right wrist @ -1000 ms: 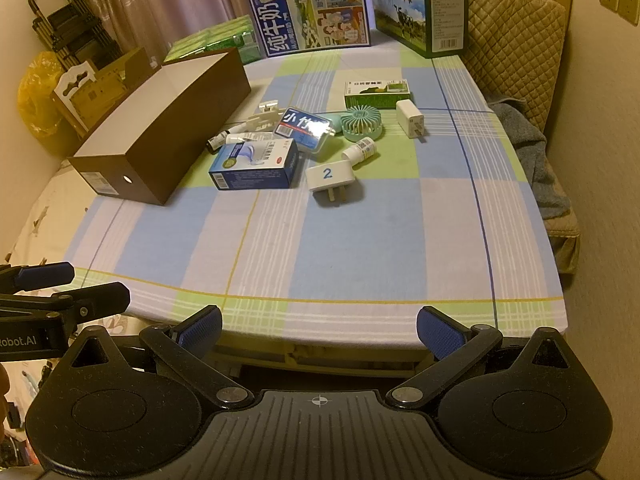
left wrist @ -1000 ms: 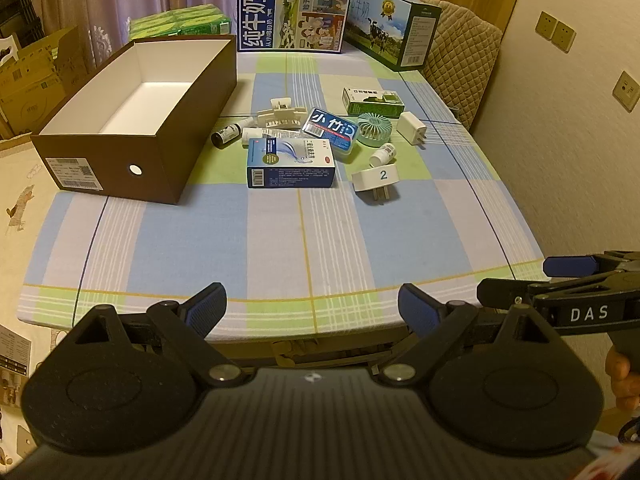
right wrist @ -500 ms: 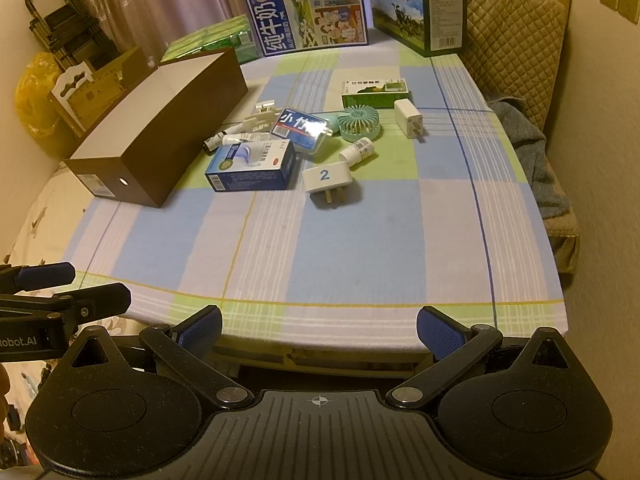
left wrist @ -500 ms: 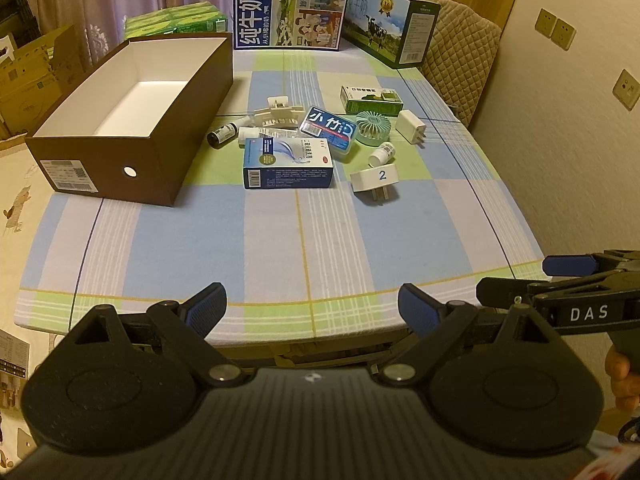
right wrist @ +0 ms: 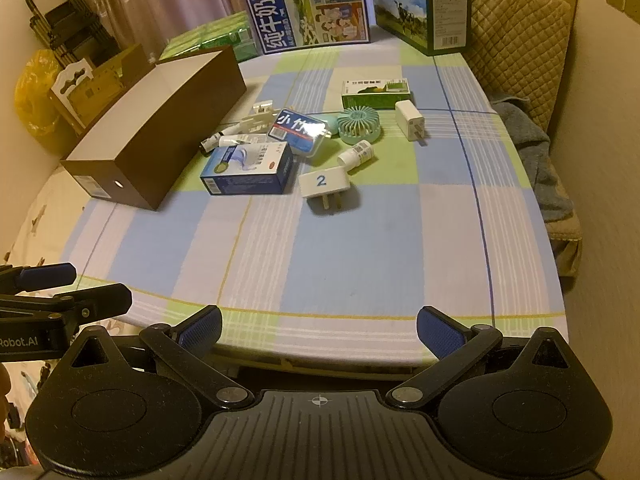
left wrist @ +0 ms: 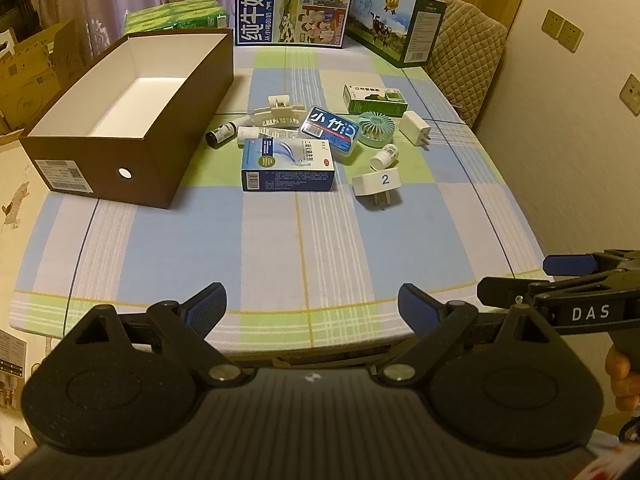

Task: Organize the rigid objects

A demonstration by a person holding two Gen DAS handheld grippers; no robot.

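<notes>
White plug (left wrist: pixel 378 184) reads "2"; both grippers' jaws spread, holding nothing.

"2" on white plug (left wrist: pixel 378 184); "DAS" on right tool (left wrist: pixel 576 280).

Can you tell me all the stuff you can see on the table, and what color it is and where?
storage box: 1, brown outside, white inside, left side, nothing in it
medicine box: 1, blue and white, middle, front of the pile
tin: 1, blue, behind the medicine box
plug with a 2: 1, white, right of the medicine box
small fan: 1, mint green, right of the tin
charger: 1, white, right of the fan
green box: 1, green and white, behind the fan
small bottle: 1, white, lying by the fan
dark bottle: 1, lying by the storage box
hair clip: 1, cream, back of the pile
milk cartons: 2, far end
left gripper: jaws open
right gripper: jaws open
</notes>
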